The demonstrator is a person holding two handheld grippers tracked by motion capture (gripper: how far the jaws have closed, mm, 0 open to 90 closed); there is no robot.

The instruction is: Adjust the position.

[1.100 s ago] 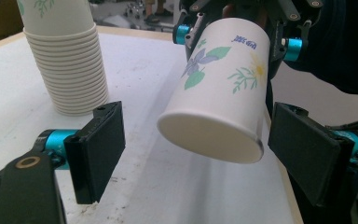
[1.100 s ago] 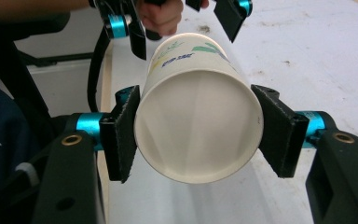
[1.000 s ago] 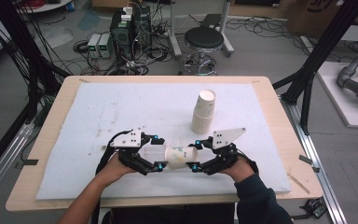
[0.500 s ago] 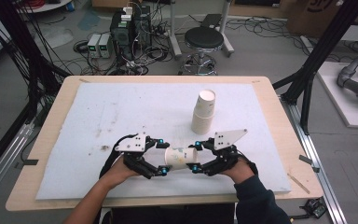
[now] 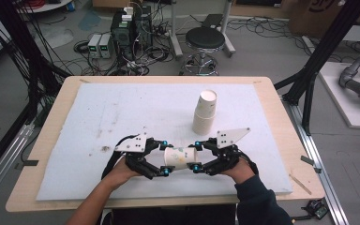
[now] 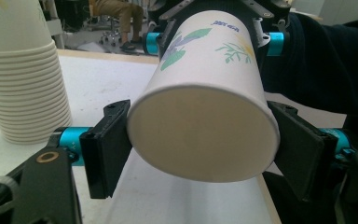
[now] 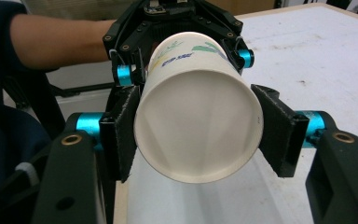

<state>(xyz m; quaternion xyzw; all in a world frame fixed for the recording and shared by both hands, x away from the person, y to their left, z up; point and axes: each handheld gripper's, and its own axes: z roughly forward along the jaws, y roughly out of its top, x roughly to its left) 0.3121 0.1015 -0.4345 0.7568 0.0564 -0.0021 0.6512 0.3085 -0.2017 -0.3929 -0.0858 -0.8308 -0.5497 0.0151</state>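
White padded table [image 5: 122, 108]; paper cup [image 5: 178, 158] sideways, clamped by right gripper [image 5: 198, 156], left gripper [image 5: 164, 157] jaws just closing around it, touching; cup stack [image 5: 205, 112] nearby

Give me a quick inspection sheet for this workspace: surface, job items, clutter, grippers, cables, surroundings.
Surface: wooden table under a white mat with dark smudges at its left front.
Job's things: one paper cup held level above the mat between both grippers; a stack of paper cups stands upright behind it.
Clutter: nothing seen on the mat besides the cups.
Grippers: left gripper has just been closing, pads against the cup's sides at one end; right gripper is clamped on the other end.
Cables: a black cable loops back from the left gripper.
Surroundings: a stool, electronics boxes and floor wiring beyond the table.
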